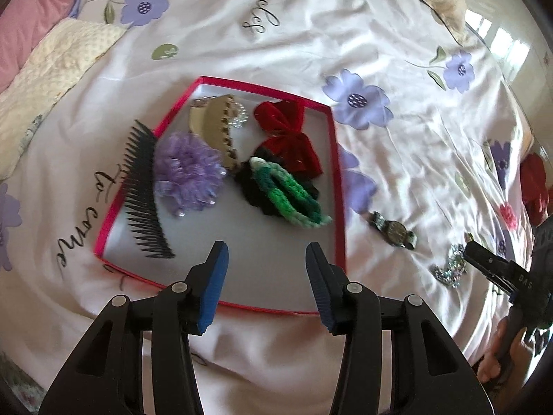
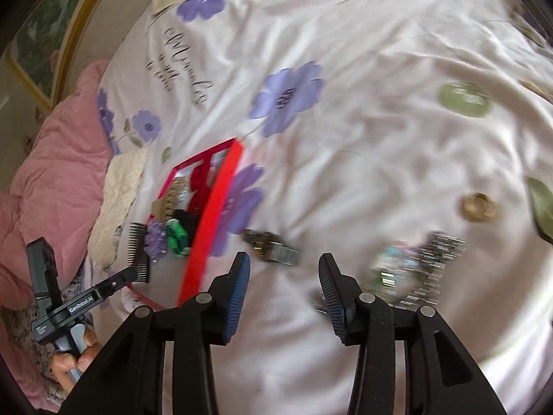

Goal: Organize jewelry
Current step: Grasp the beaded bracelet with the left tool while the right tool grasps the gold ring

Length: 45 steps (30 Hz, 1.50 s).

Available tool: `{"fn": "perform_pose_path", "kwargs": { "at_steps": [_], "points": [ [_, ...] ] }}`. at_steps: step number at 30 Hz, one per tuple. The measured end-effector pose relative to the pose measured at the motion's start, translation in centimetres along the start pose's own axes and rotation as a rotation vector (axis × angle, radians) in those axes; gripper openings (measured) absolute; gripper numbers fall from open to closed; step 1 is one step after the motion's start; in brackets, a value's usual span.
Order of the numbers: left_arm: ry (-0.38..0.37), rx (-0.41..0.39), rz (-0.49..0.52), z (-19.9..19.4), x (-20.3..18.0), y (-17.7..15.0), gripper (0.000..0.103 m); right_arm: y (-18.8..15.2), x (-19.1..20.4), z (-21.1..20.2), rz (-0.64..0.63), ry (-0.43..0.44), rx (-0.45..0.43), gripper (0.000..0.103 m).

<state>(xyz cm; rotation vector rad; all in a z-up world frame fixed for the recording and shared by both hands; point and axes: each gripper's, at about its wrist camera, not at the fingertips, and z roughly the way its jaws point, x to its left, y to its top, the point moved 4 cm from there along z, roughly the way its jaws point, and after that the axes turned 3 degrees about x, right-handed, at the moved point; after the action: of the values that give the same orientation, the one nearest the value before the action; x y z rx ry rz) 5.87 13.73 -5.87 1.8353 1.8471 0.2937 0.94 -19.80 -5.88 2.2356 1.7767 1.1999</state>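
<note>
A shallow red-rimmed box [image 1: 340,186] lies on the bed and holds a black comb [image 1: 141,200], a purple scrunchie [image 1: 188,169], a beige claw clip [image 1: 211,128], a red bow [image 1: 287,135] and a green braided band [image 1: 293,193]. My left gripper [image 1: 266,263] is open and empty over the box's near end. A wristwatch [image 1: 394,230] and a sparkly bracelet [image 1: 449,266] lie on the sheet right of the box. My right gripper [image 2: 283,276] is open and empty, just short of the watch [image 2: 273,249], with the blurred bracelet [image 2: 414,269] to its right.
A gold ring [image 2: 477,207] lies on the sheet at the far right. The bed has a white flowered duvet [image 1: 311,41], a pink quilt [image 2: 58,173] and a cream pillow [image 1: 52,69] to the left. A red item [image 1: 534,183] sits at the right edge.
</note>
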Motion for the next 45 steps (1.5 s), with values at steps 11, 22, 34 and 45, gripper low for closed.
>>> {"fn": "perform_pose_path", "kwargs": {
  "at_steps": [11, 22, 34, 45],
  "points": [
    [-0.058, 0.064, 0.131, 1.6, -6.4, -1.6, 0.045, -1.3, -6.3, -4.4, 0.076, -0.105, -0.053, 0.045],
    [-0.146, 0.119, 0.316, 3.3, -15.2, -2.4, 0.045, -0.2, -9.1, -4.9, 0.1, -0.153, -0.069, 0.045],
    [-0.242, 0.2, 0.464, 7.3, -24.2, -2.8, 0.045, 2.4, -11.4, -3.0, 0.099, -0.234, -0.059, 0.045],
    [-0.276, 0.232, 0.496, 9.6, -25.9, -3.4, 0.016, 2.8, -10.4, -0.8, -0.018, -0.336, -0.027, 0.037]
  ]
}}
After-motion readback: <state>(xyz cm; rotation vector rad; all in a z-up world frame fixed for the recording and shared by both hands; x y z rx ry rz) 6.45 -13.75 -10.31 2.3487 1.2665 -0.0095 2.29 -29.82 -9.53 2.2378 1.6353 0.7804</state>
